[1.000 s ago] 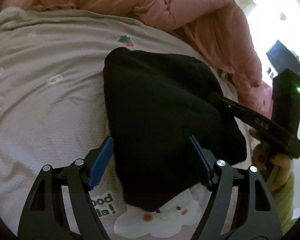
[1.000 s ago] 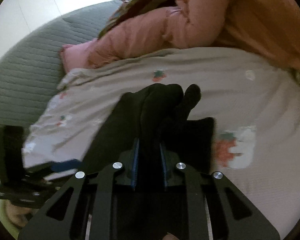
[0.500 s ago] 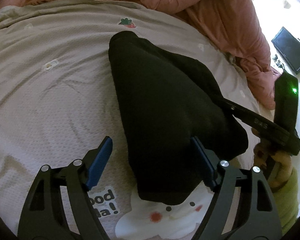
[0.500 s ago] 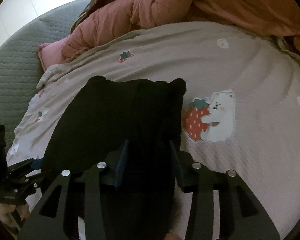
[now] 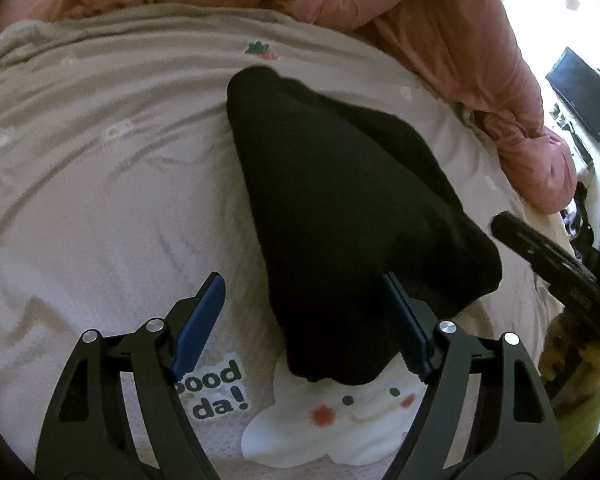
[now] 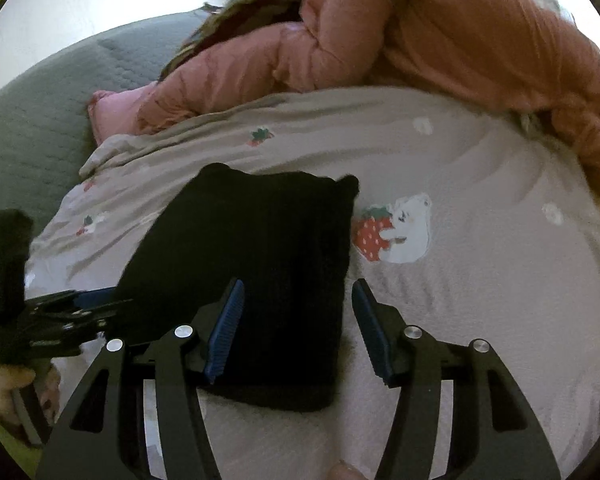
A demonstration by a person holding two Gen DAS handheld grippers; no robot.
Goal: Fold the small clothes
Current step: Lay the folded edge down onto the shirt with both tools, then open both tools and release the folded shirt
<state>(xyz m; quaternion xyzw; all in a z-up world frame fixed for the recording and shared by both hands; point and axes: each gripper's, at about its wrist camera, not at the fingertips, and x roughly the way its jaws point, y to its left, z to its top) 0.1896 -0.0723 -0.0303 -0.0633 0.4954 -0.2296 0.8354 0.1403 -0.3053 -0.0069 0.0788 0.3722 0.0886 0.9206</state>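
A small black garment [image 5: 340,208] lies folded on the pinkish-grey printed bed sheet [image 5: 100,208]. It also shows in the right wrist view [image 6: 260,264] as a neat dark rectangle. My left gripper [image 5: 306,312] is open and empty, its fingers wide apart over the garment's near end. My right gripper [image 6: 298,312] is open and empty, hovering over the garment's near right edge. The right gripper's black frame [image 5: 556,272] shows at the right of the left wrist view, clear of the cloth.
A bunched salmon-pink duvet [image 5: 440,24] lies along the far side of the bed. A grey-green quilted cover [image 6: 40,120] lies at the left. A strawberry-and-bear print [image 6: 396,228] sits right of the garment. A dark screen [image 5: 584,92] stands beyond the bed.
My right gripper opened and let go of the black garment, which now lies flat and folded. It drew back from the cloth. My left gripper stayed open.
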